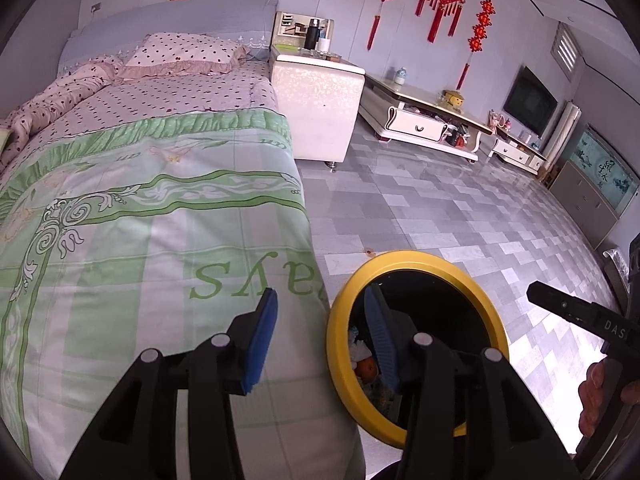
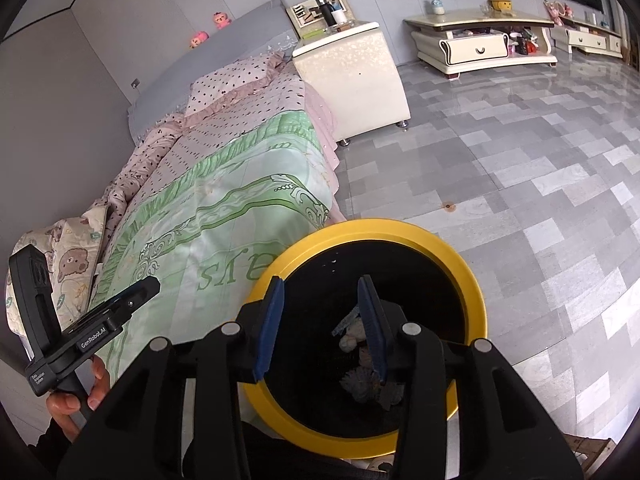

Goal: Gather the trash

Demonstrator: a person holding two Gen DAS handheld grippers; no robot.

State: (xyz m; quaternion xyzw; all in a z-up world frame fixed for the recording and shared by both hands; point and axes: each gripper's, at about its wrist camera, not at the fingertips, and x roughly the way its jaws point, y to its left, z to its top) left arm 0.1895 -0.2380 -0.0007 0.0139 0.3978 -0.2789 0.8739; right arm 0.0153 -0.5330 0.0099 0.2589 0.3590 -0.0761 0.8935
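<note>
A black trash bin with a yellow rim [image 1: 340, 320] stands on the floor at the foot corner of the bed; it also shows in the right wrist view [image 2: 472, 280]. Crumpled paper trash [image 2: 360, 384] and an orange fruit [image 1: 367, 369] lie inside it. My left gripper [image 1: 320, 340] is open and empty, one finger over the bed cover, the other over the bin's mouth. My right gripper [image 2: 322, 328] is open and empty, directly above the bin opening. The right gripper's body shows at the right edge of the left wrist view [image 1: 580, 316].
A bed with a green and white quilt [image 1: 140, 220] fills the left. A white bedside cabinet [image 1: 320, 108] stands beside it, a low TV cabinet [image 1: 424, 120] along the far wall. Grey tiled floor [image 1: 460, 220] stretches to the right.
</note>
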